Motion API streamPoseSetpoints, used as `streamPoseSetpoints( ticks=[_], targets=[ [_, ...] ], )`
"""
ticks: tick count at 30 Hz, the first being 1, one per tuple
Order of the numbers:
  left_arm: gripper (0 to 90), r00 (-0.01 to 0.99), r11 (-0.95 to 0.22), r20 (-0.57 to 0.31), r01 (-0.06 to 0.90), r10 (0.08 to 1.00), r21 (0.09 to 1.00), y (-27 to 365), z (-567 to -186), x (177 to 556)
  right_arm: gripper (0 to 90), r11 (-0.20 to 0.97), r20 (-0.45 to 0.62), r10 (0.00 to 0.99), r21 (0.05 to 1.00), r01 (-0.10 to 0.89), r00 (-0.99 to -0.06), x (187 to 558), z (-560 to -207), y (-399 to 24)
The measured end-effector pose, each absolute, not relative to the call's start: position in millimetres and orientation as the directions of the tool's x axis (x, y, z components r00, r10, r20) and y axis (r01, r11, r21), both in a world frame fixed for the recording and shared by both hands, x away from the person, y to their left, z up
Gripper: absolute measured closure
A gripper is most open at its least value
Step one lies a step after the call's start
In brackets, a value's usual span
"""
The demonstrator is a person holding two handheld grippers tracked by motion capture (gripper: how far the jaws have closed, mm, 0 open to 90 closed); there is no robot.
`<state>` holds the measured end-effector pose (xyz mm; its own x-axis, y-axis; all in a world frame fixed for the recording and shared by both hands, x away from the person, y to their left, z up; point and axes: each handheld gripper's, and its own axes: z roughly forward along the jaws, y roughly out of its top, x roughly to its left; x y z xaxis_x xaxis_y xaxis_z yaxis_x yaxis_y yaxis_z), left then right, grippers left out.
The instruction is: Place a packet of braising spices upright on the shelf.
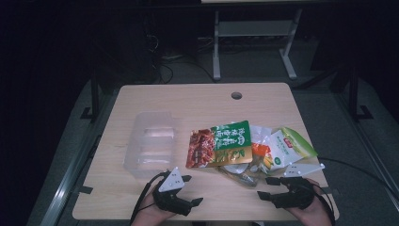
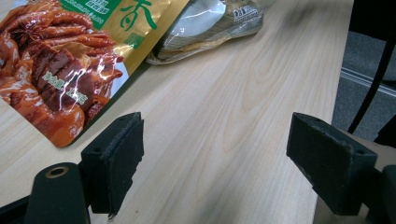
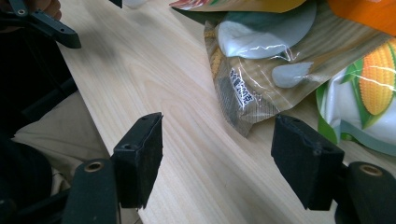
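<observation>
Both tools, left tool point(image 1: 191, 189) and right tool point(image 1: 265, 187), gape wide and empty at the desk's point(image 1: 197, 99) near edge; the glossy red-and-green foil snack pouch point(image 1: 217, 143) tops a right-of-centre pile, presumably awaiting sorting into the clear plastic tray point(image 1: 149, 143) beside it.

A light wooden table point(image 1: 155, 96) with 1 round cable hole point(image 1: 236, 95) near its far edge bore a clear, ribbed plastic container point(image 1: 149, 143) at its left. Beyond it, a white metal desk frame point(image 1: 254, 44) stood on the grey floor.
</observation>
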<state>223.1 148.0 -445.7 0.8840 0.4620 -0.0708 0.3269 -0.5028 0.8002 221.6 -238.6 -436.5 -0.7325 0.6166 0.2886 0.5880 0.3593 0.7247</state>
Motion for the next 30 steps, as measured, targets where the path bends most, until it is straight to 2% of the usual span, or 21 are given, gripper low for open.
streamPoseSetpoints(
  ticks=[11, 19, 30],
  targets=[
    [18.8, 0.889, -0.511, -0.063, 0.317, 0.454, 0.799, 147.3, -445.2, 223.5, 32.3, 0.36, 0.265, 0.628, 0.735, 0.575, -0.732, 230.2, -427.8, -235.1],
    [19.1, 0.886, -0.505, -0.062, 0.319, 0.46, 0.802, 149.5, -444.4, 225.0, 32.5, 0.355, 0.24, 0.653, 0.741, 0.571, -0.718, 248.1, -405.9, -226.8],
    [19.1, 0.888, -0.509, -0.054, 0.311, 0.458, 0.803, 149.7, -443.1, 224.5, 32.8, 0.347, 0.269, 0.681, 0.701, 0.623, -0.681, 302.2, -387.9, -215.7]
  ],
)
